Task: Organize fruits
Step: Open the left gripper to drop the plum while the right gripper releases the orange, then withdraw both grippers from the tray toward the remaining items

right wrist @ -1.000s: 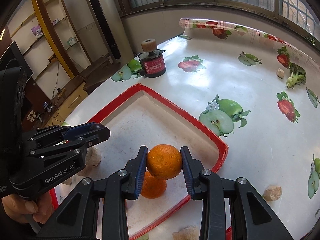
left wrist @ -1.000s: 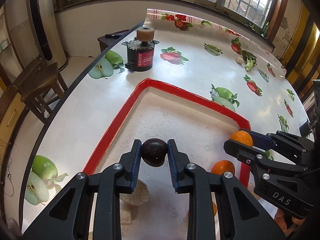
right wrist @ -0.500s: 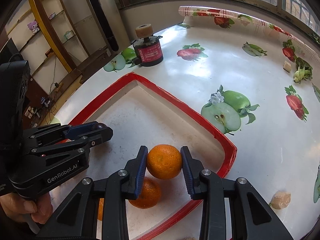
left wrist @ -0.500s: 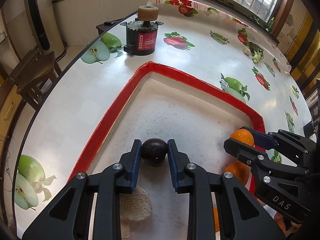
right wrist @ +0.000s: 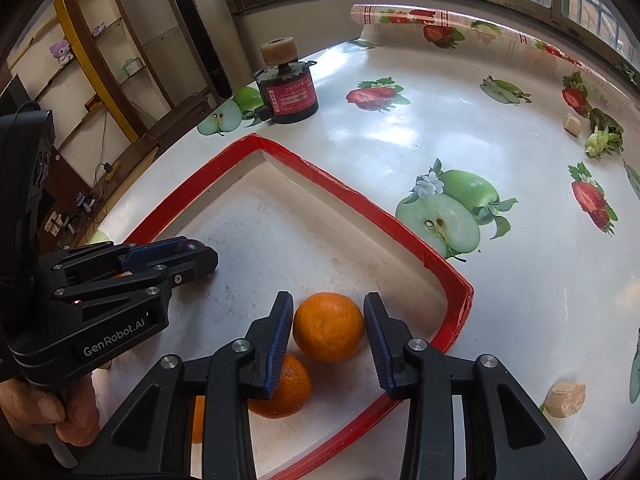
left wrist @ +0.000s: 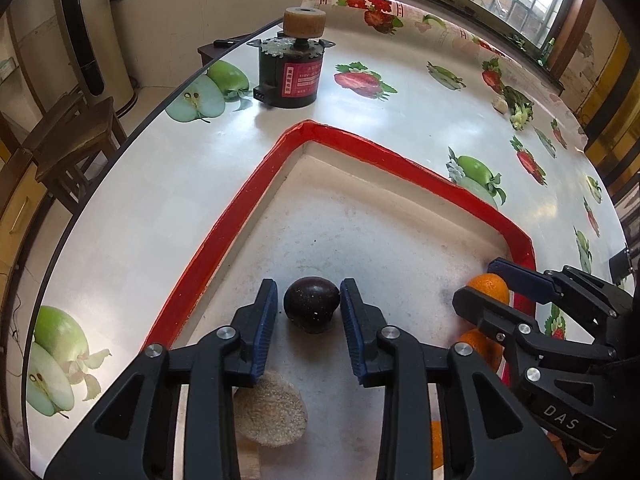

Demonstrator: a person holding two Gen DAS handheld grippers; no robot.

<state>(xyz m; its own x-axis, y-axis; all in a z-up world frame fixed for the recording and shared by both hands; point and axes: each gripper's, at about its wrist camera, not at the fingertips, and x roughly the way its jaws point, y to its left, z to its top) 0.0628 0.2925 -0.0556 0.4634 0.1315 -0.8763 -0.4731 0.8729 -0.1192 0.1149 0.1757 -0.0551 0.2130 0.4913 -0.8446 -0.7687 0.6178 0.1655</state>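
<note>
A red-rimmed white tray (left wrist: 248,204) (right wrist: 400,220) lies on the fruit-print tablecloth. My left gripper (left wrist: 308,312) is open, its pads a little apart from a dark purple fruit (left wrist: 312,306) that rests on the tray floor between them. My right gripper (right wrist: 326,330) is open around an orange (right wrist: 329,326) sitting in the tray's right corner, with small gaps at both pads. A second orange (right wrist: 286,388) lies beside and under the left finger. The right gripper (left wrist: 496,292) also shows in the left wrist view, at the right.
A black-and-red motor (left wrist: 292,76) (right wrist: 288,92) stands beyond the tray. A rough beige round piece (left wrist: 272,408) lies in the tray under my left gripper. Beige chunks (right wrist: 564,398) and a green vegetable (right wrist: 602,138) lie on the cloth. A wooden chair (left wrist: 68,144) stands off the table's left edge.
Both grippers came down into the tray and opened. The dark fruit and the orange now rest on the tray floor, released from the pads.
</note>
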